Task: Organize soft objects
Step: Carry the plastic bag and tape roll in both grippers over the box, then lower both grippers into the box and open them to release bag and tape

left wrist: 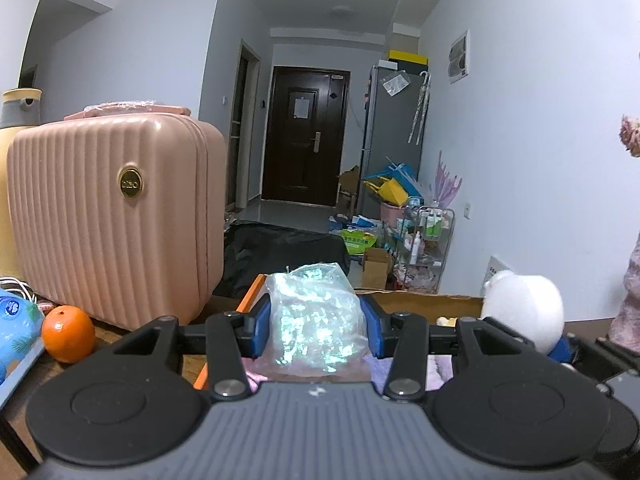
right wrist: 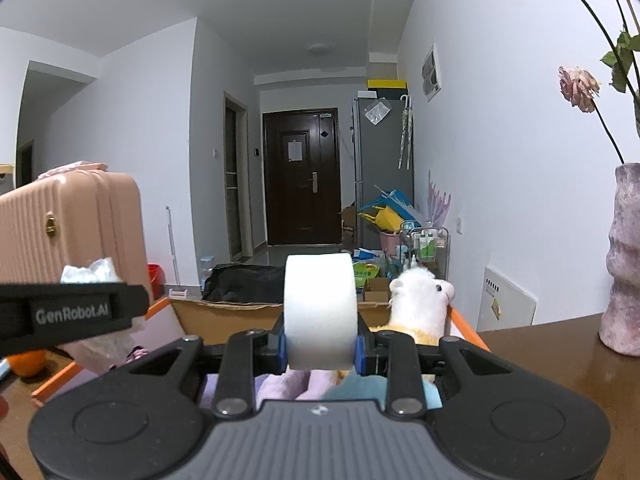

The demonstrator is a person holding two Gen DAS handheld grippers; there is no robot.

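Now both tools are carrying softs over the orange-edged cardboard box [right wrist: 224, 312]: left tool [left wrist: 318, 326] pinching a crinkled clear plastic bag [left wrist: 316, 312], right tool [right wrist: 320, 344] pinching a white foam roll [right wrist: 320, 308]; lowering and releasing probably comes next.

"GenRobot.AI", in pale letters, stands on the black side of the left gripper [right wrist: 72, 314]. The round gold badge [left wrist: 131, 183] on the pink suitcase [left wrist: 116, 220] bears lettering too small to read.
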